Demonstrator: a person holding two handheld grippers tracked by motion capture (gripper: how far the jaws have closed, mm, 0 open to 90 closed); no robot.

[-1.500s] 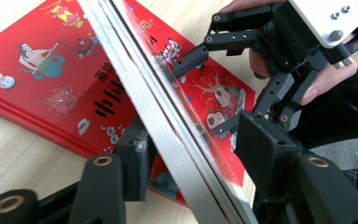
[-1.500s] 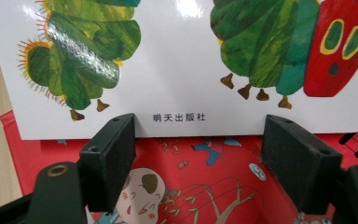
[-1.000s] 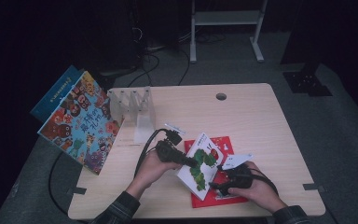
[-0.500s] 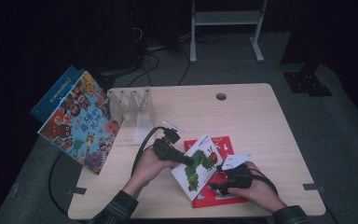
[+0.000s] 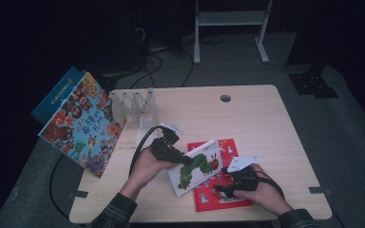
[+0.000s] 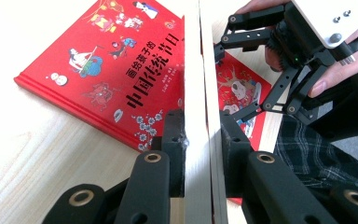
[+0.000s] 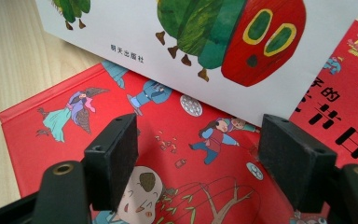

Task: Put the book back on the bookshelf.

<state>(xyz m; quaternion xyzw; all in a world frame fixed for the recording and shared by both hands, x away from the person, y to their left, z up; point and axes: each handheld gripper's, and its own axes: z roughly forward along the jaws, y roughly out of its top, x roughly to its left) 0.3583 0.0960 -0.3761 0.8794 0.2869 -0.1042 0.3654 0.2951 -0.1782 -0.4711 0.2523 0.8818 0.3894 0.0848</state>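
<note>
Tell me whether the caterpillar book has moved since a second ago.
Yes. The caterpillar book, clamped in the left gripper, has shifted slightly toward the person, judged against the red book lying flat beneath it.

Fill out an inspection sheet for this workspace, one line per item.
Surface: light wooden table, round hole near its far edge.
Job's things: white caterpillar book lifted at a tilt over the red book, which lies flat.
Clutter: clear rack at far left; colourful book leaning at the left edge, blue book behind it.
Grippers: left gripper clamped on the white book's edge; right gripper open above the red book.
Cables: black cable looping from the left gripper.
Surroundings: dark floor, white stand beyond.
</note>
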